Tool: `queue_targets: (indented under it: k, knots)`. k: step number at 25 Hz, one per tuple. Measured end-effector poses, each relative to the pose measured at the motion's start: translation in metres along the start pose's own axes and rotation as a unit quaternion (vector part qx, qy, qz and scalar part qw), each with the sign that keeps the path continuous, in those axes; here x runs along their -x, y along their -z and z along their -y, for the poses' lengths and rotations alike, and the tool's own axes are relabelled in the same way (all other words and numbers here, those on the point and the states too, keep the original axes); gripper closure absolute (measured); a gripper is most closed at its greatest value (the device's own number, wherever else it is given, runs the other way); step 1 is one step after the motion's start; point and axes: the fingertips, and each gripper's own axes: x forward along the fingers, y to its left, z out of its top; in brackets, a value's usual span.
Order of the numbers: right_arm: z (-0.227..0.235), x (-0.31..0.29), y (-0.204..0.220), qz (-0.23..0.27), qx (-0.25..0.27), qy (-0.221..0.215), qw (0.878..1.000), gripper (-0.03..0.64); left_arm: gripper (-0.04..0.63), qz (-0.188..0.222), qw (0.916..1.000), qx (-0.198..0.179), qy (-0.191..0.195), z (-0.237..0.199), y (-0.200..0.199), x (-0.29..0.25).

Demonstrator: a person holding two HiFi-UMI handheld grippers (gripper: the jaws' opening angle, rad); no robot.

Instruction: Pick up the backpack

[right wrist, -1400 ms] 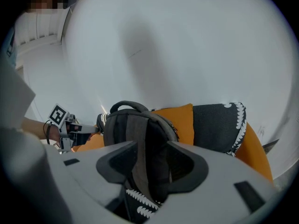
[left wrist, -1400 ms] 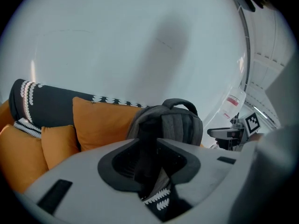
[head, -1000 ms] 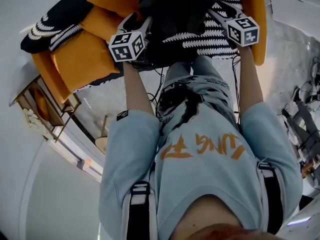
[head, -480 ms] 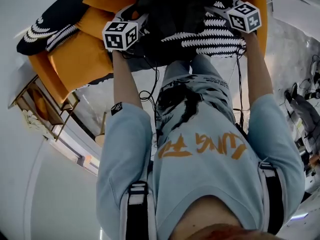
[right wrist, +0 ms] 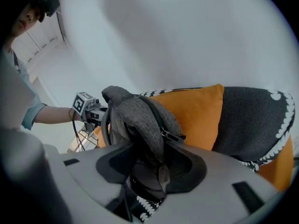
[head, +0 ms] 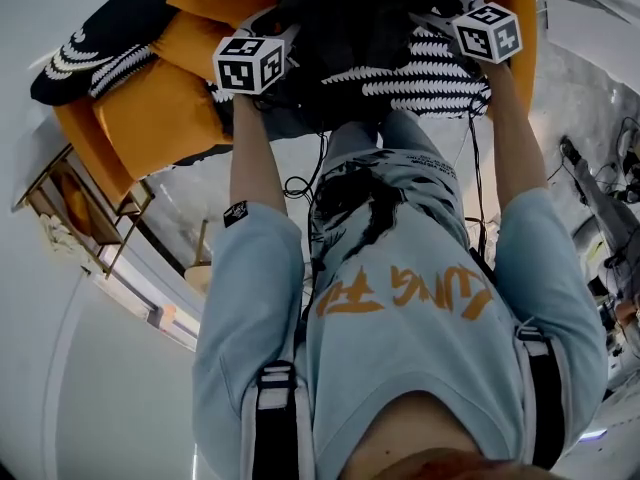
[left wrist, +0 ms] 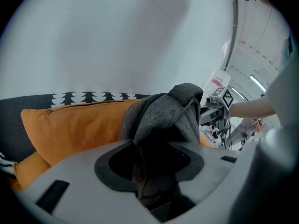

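1. Head view: the backpack [head: 345, 38] sits on the orange sofa [head: 160, 118].
2. The left hand-held gripper [left wrist: 154, 167] and right hand-held gripper [right wrist: 149, 169] are closing, with grey backpack fabric between each pair of jaws.
3. Bite deep first, then lift evenly.

Both grippers moved in onto the backpack; jaws now closing.

Over the last second the left gripper [head: 283, 34] and right gripper [head: 437, 15] went from just short of the backpack [head: 345, 38] to its left and right flanks. In the head view both now sit higher in frame, further over the orange sofa [head: 160, 118], and the forearms [head: 255, 163] are stretched out more. Both sets of jaws are closing, with grey backpack fabric bunched between them in each gripper view.
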Motion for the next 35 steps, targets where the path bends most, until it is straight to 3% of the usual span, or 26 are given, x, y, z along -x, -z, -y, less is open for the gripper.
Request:
queue_targets:
  k: [3, 12, 17, 21, 23, 28, 35]
  knots:
    - [0.003, 0.001, 0.007, -0.004, -0.009, 0.011, 1.000, 0.443, 0.428, -0.001, 0.9999, 0.004, -0.010, 0.004, 0.003, -0.003]
    - [-0.020, 0.009, 0.017, 0.003, 0.009, 0.037, 0.999, 0.514, 0.467, 0.026, 0.9968, 0.075, 0.005, 0.013, 0.012, 0.017]
    - [-0.041, 0.018, 0.028, -0.004, 0.024, 0.044, 0.999, 0.520, 0.479, 0.037, 0.9973, 0.064, 0.001, 0.026, 0.025, 0.038]
    - [-0.075, 0.029, 0.030, -0.006, 0.097, 0.039, 0.995, 0.534, 0.480, 0.047, 0.9975, 0.053, -0.001, 0.034, 0.035, 0.064]
    - [-0.088, 0.040, 0.030, -0.003, 0.124, 0.038, 0.992, 0.535, 0.482, 0.055, 0.9979, 0.034, 0.008, 0.045, 0.036, 0.077]
    - [-0.113, 0.075, 0.025, 0.005, 0.173, 0.033, 0.984, 0.535, 0.491, 0.048, 0.9969, -0.053, 0.032, 0.082, 0.032, 0.107]
    - [-0.131, 0.133, -0.021, 0.055, 0.223, 0.053, 0.972, 0.535, 0.495, 0.098, 0.9861, -0.129, 0.035, 0.115, -0.029, 0.140]
